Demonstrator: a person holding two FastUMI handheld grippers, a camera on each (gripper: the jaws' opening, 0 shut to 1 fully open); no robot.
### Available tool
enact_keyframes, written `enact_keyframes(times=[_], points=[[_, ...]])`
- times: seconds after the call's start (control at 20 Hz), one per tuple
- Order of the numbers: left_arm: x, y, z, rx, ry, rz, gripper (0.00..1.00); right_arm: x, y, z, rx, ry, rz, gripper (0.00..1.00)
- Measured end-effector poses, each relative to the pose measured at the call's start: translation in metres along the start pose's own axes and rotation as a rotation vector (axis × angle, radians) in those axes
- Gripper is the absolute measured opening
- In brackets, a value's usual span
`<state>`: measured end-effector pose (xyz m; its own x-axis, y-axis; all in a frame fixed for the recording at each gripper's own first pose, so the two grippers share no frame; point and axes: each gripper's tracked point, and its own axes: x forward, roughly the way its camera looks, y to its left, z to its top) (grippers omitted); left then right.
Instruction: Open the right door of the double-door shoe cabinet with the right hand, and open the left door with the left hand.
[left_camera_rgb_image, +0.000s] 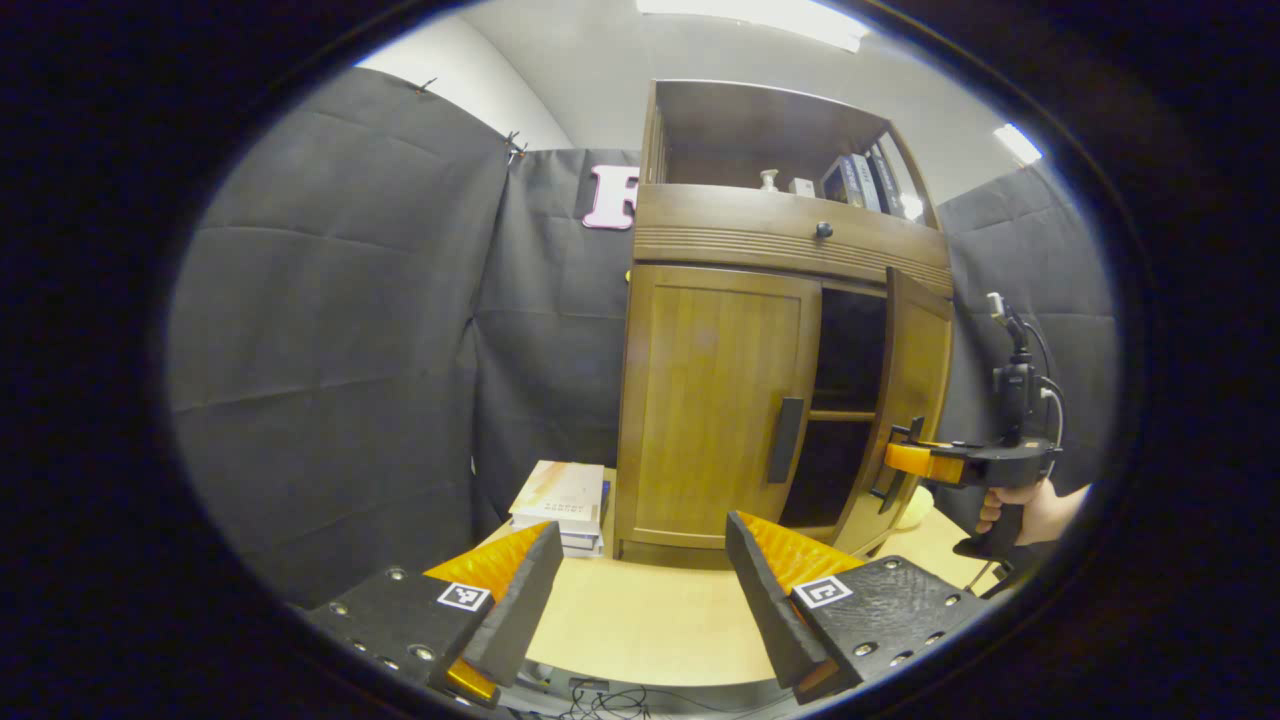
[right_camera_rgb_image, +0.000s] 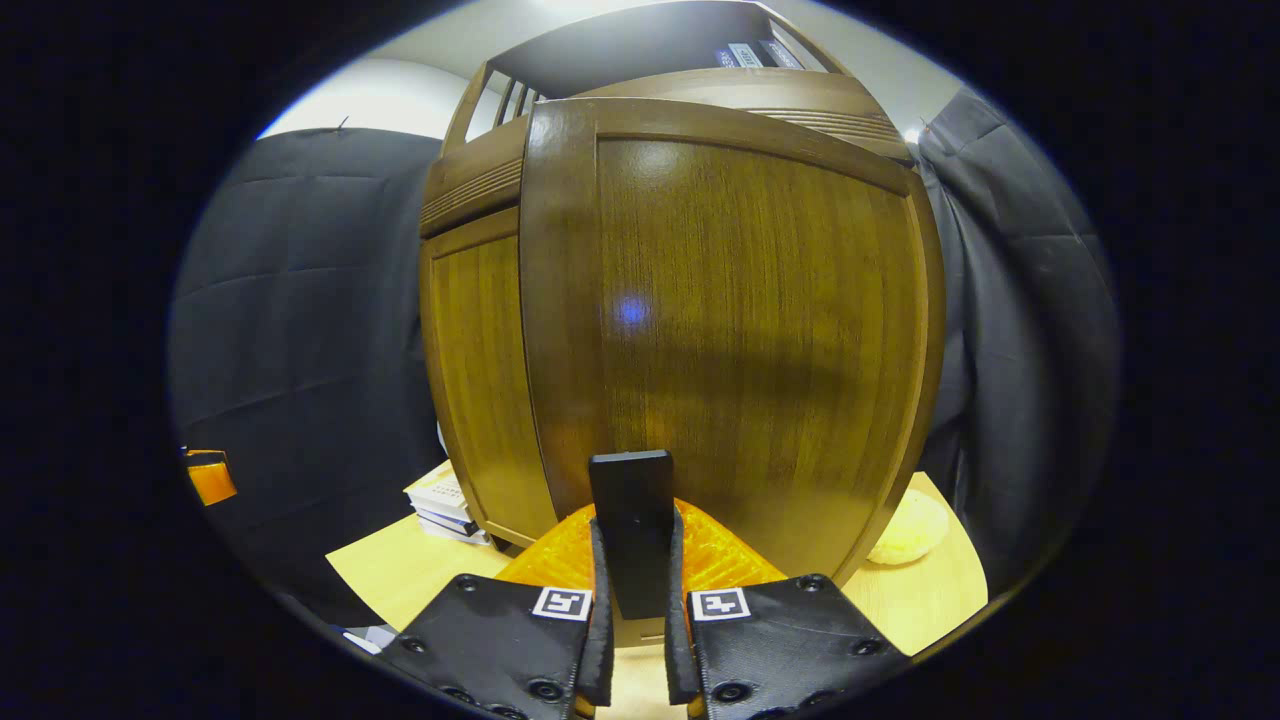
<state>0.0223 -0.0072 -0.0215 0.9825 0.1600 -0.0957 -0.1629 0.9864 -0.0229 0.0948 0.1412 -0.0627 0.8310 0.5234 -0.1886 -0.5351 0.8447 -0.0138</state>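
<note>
We logged the shoe cabinet (left_camera_rgb_image: 740, 400) standing on the light wooden table (left_camera_rgb_image: 640, 620), against the black cloth wall. Its right door (left_camera_rgb_image: 905, 400) stood partly swung out, with the dark interior and one shelf board visible in the gap; its left door (left_camera_rgb_image: 715, 400) sat flush and closed, its dark vertical handle (left_camera_rgb_image: 785, 440) untouched.

In the right gripper view, the right gripper (right_camera_rgb_image: 637, 570) had both fingers pressed onto the black handle of the right door (right_camera_rgb_image: 632, 530), one pad on each side, with the door panel (right_camera_rgb_image: 740, 330) looming close ahead. In the left gripper view we saw the same gripper (left_camera_rgb_image: 915, 455) at the door's edge, held by a hand (left_camera_rgb_image: 1030, 505) at the far right.

The left gripper (left_camera_rgb_image: 640, 580) hung in front of the cabinet, apart from it, its fingers spread wide with nothing between them, roughly facing the closed left door.

A stack of books (left_camera_rgb_image: 560, 505) lay on the table just beside the cabinet's left side. We noted a drawer with a small dark knob (left_camera_rgb_image: 823, 230) above the doors, and books and small objects on the open top shelf (left_camera_rgb_image: 800, 180). A pale yellowish object (right_camera_rgb_image: 905, 530) lay on the table near the cabinet's right corner; we could not tell what it was.
</note>
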Motion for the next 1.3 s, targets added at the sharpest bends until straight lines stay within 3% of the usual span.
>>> enact_keyframes(times=[0.7,1.3], points=[[0.023,-0.107,0.008,0.001,0.007,-0.106,0.96,-0.038,-0.021,0.003,0.002,0.017,0.119,0.22],[0.034,-0.155,0.006,0.012,0.01,-0.164,0.96,-0.067,-0.057,0.001,0.049,0.032,0.044,0.21]])
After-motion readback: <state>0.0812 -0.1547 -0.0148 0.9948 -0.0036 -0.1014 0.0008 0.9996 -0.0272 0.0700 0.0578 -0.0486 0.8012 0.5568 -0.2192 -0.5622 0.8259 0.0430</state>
